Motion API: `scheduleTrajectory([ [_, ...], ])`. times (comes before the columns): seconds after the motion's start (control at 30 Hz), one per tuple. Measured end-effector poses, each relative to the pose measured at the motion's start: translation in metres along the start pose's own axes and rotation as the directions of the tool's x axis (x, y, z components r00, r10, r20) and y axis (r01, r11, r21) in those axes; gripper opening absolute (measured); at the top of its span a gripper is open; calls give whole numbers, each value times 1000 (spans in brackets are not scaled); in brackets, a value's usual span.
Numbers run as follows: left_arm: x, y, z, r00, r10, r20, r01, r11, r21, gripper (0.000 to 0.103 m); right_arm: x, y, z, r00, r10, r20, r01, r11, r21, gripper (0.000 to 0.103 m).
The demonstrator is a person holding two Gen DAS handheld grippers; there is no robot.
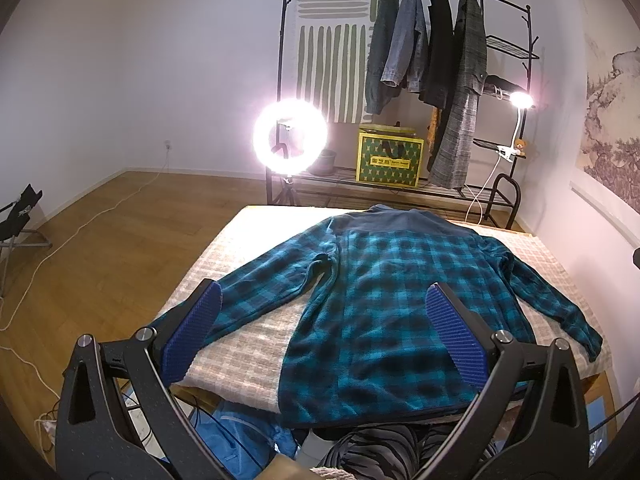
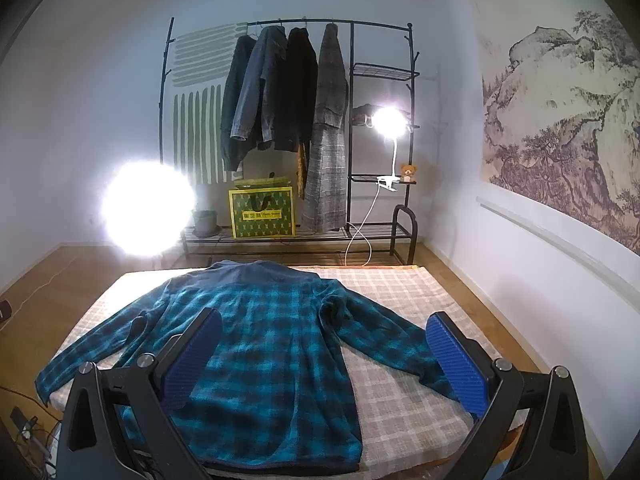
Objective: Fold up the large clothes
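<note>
A teal and black plaid shirt point(image 1: 380, 292) point(image 2: 264, 344) lies flat, back side up, on a table covered with a beige checked cloth point(image 1: 248, 336) point(image 2: 400, 392). Its collar points away from me, both sleeves spread out to the sides, and the hem hangs at the near edge. My left gripper point(image 1: 324, 300) hovers open above the near left part of the shirt, nothing between its blue pads. My right gripper point(image 2: 324, 332) hovers open over the near right part and the right sleeve, also holding nothing.
A black clothes rack point(image 1: 408, 80) point(image 2: 288, 120) with several hanging coats stands beyond the table. A yellow-green box point(image 1: 390, 158) sits on its lower shelf. A bright ring light point(image 1: 290, 136) and a clip lamp point(image 2: 390, 120) glare. Cables point(image 1: 80, 228) trail across the wooden floor on the left.
</note>
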State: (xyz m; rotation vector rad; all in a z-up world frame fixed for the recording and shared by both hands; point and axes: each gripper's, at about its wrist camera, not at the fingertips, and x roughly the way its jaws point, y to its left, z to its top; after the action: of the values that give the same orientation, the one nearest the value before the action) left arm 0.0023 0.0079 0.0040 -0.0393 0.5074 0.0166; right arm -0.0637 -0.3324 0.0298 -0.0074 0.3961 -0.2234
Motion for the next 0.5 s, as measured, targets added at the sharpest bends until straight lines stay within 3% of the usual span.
scheduleTrajectory([
  [0.5,3,16,-2,1000,15,7,-15,1000,-25,103,2,10,1,1000,6,6,-6,1000,-10,103],
])
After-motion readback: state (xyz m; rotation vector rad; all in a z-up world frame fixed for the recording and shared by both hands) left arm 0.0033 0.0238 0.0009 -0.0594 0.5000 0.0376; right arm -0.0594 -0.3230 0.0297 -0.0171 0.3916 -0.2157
